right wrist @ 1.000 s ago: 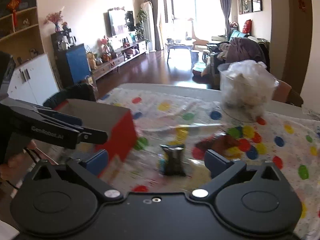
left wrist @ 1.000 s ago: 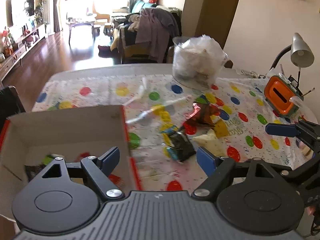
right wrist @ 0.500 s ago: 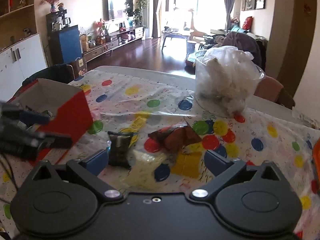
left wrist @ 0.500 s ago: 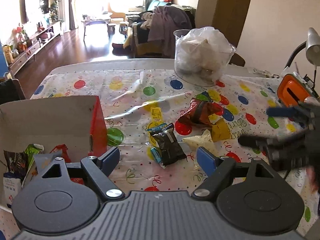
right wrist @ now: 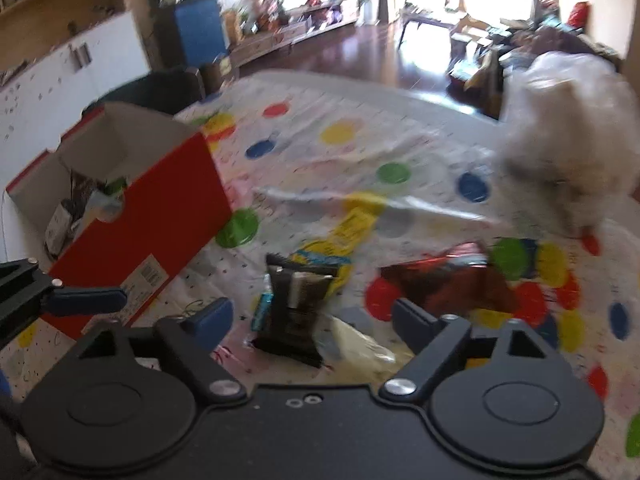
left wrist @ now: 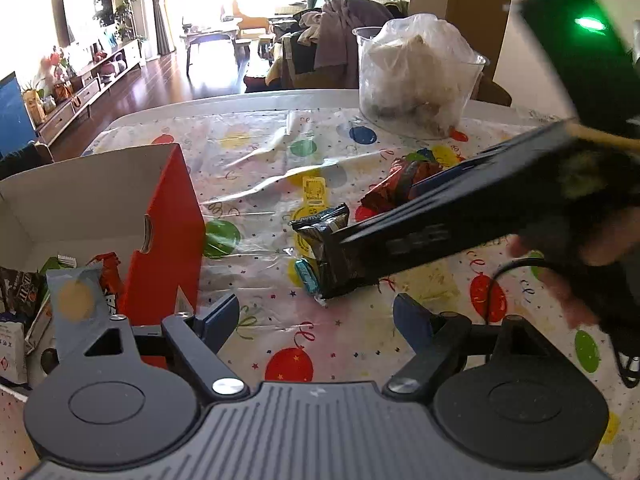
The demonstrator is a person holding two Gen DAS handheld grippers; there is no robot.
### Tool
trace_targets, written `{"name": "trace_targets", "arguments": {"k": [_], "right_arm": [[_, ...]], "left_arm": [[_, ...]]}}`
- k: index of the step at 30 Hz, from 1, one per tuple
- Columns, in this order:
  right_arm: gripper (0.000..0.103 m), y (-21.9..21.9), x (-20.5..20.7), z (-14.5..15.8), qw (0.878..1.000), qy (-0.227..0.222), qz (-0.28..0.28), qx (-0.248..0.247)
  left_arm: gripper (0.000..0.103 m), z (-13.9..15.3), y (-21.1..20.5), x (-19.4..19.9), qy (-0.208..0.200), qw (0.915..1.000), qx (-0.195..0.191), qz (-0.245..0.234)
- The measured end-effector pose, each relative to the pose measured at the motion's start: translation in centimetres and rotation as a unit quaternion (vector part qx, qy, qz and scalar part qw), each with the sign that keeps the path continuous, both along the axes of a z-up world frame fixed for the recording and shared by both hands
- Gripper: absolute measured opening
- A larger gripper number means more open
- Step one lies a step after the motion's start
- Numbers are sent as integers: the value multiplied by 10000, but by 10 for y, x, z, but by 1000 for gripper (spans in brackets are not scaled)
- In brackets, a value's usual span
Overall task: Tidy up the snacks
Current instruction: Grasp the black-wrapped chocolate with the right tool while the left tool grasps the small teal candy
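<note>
Now right claw (right wrist: pixel 312 320) closing, nothing gripped, dark snack packet (right wrist: pixel 294 308) between its pads.

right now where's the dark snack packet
The dark snack packet lies on the dotted tablecloth, low centre in the right wrist view, between the red box and the reddish-brown wrapper.

On the desk (left wrist: pixel 248 100), the open box (left wrist: pixel 168 216) stands at the left with snack packets (left wrist: pixel 76 292) inside. A wrapped snack (left wrist: pixel 324 248) lies right of it, another wrapper (left wrist: pixel 400 184) further right, and the tub (left wrist: pixel 416 76) behind both.
</note>
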State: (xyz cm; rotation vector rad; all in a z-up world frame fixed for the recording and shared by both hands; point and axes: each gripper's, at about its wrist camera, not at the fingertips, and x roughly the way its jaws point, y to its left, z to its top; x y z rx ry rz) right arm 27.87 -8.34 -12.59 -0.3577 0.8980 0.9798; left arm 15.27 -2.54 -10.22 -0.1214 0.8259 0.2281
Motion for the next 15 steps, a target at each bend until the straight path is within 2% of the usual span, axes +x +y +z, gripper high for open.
{"name": "trace_targets", "arguments": {"k": [4, 8, 11, 15], "right_arm": [[74, 20, 11, -17, 9993, 275, 45, -246], [65, 32, 21, -32, 9968, 662, 53, -453], [54, 36, 24, -38, 9960, 692, 58, -568], [41, 38, 27, -39, 9951, 798, 97, -577]], "left_arm": [[84, -4, 4, 7, 81, 9999, -71, 119], [84, -8, 11, 17, 284, 9988, -370, 149], [84, -11, 21, 26, 466, 9961, -690, 304], [84, -12, 30, 35, 597, 9931, -921, 402]]}}
